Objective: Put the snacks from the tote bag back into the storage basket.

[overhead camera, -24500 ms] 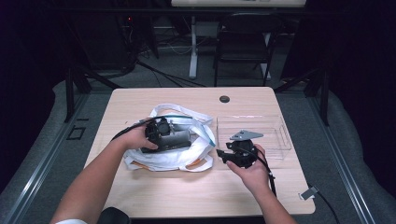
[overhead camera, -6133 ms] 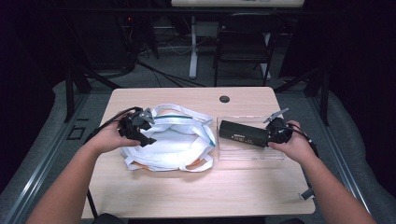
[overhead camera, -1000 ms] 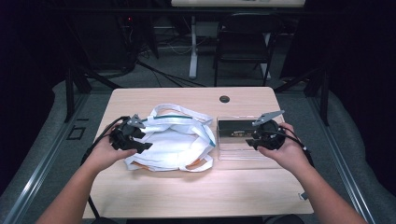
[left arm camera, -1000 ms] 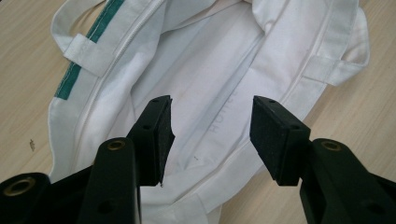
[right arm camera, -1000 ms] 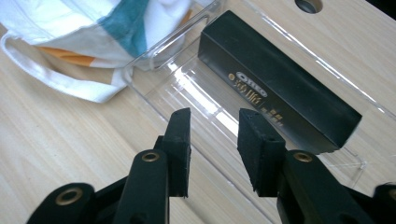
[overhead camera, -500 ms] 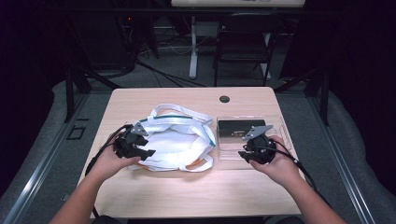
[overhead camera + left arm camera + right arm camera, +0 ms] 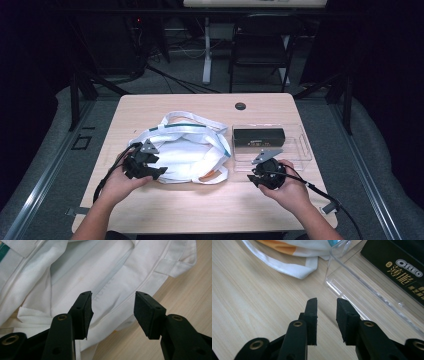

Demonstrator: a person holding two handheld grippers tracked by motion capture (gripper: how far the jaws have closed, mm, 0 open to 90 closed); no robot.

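A white cloth bag (image 7: pixel 185 150) with teal and orange trim lies crumpled mid-table. To its right a clear plastic tray (image 7: pixel 300 155) holds a black Oreo box (image 7: pixel 258 135). My left gripper (image 7: pixel 157 172) hovers at the bag's near left corner. In the left gripper view its jaws stand wide open (image 7: pixel 112 305) over the white cloth (image 7: pixel 75 270), with nothing between them. My right gripper (image 7: pixel 256 176) sits low over bare table just in front of the tray. Its jaws (image 7: pixel 327 307) have just been closing to a narrow gap with nothing between them. Ahead of them are the tray's corner (image 7: pixel 352 290) and the box (image 7: pixel 397 267).
The wooden table (image 7: pixel 200 210) has bare room along its near edge and far side. A round cable hole (image 7: pixel 240 106) lies at the back. Cables trail from both grippers off the near edge. A bag strap end (image 7: pixel 294 270) lies left of the tray.
Both hands have drawn back toward the near edge and sunk lower. The right gripper left the spot over the tray for the table in front of it, its jaws narrower.
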